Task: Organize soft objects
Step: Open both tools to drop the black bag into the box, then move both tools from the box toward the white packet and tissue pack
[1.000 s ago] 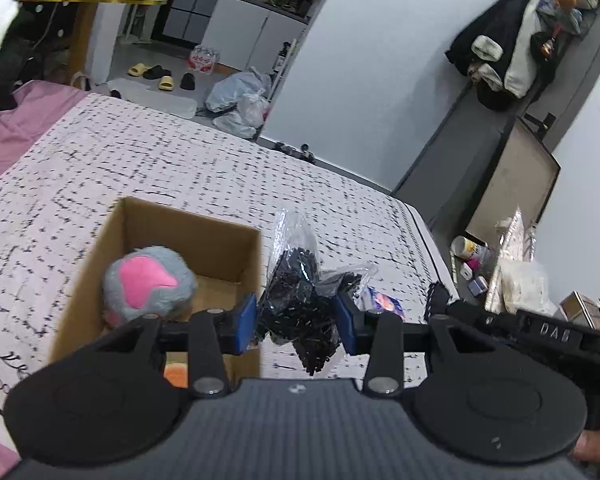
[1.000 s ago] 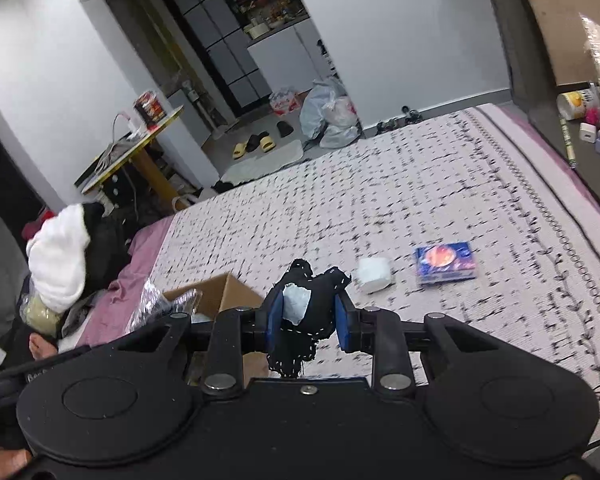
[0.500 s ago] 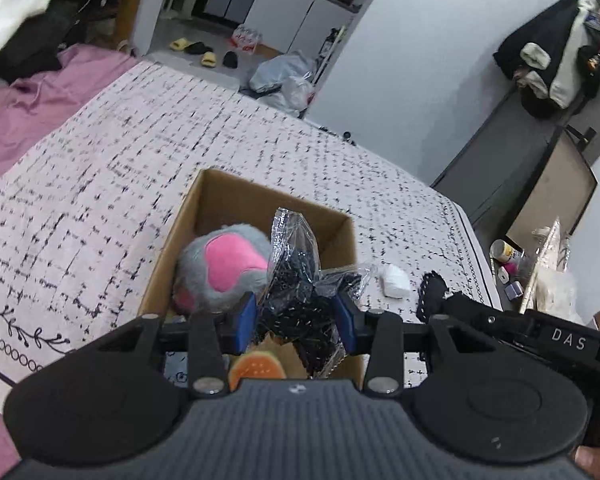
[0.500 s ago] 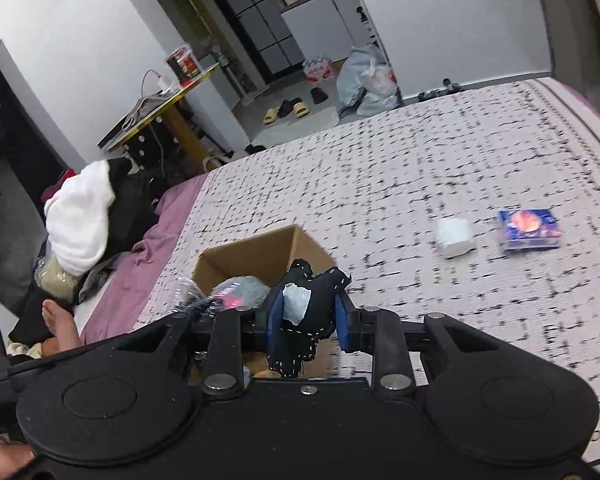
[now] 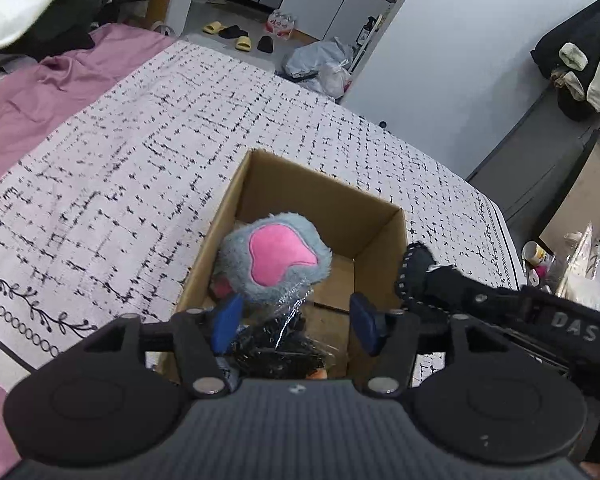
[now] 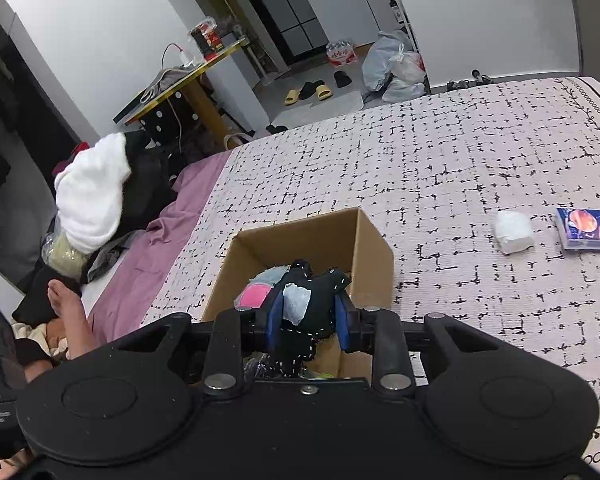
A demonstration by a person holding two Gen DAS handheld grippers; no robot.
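Left wrist view. The left gripper (image 5: 296, 322) hangs over the near end of an open cardboard box (image 5: 380, 236) that sits on a checked bedspread (image 5: 140, 140). Its blue pads are spread wide, touching nothing. Directly below and between them lies a clear bag (image 5: 278, 340) of small black pieces, already inside the box and free of the jaws. Just beyond the bag, deeper in the box, is a grey plush (image 5: 274, 262) with a pink patch facing up. To the right, beside the box's right wall, the right gripper comes in holding a black cloth (image 5: 414, 270), which sits at about rim height and just outside that wall.

Right wrist view. The right gripper (image 6: 309, 316) is pinching the black cloth (image 6: 312, 304), a dark piece with white stitching and a pale label. The cloth bunches up above the pads and droops below them, so its long axis runs roughly up and down. The box (image 6: 364, 240) lies straight ahead and below the jaws, its opening facing up, the plush (image 6: 256, 290) showing inside. The cloth appears to hang over the box's near right corner; the right hand is the one placed for this drop, and it likely needs only a small shift toward the box's middle before letting go. Well off to the right on the bedspread lie a white wad (image 6: 514, 232) and a tissue pack (image 6: 586, 228), both apart from the box.
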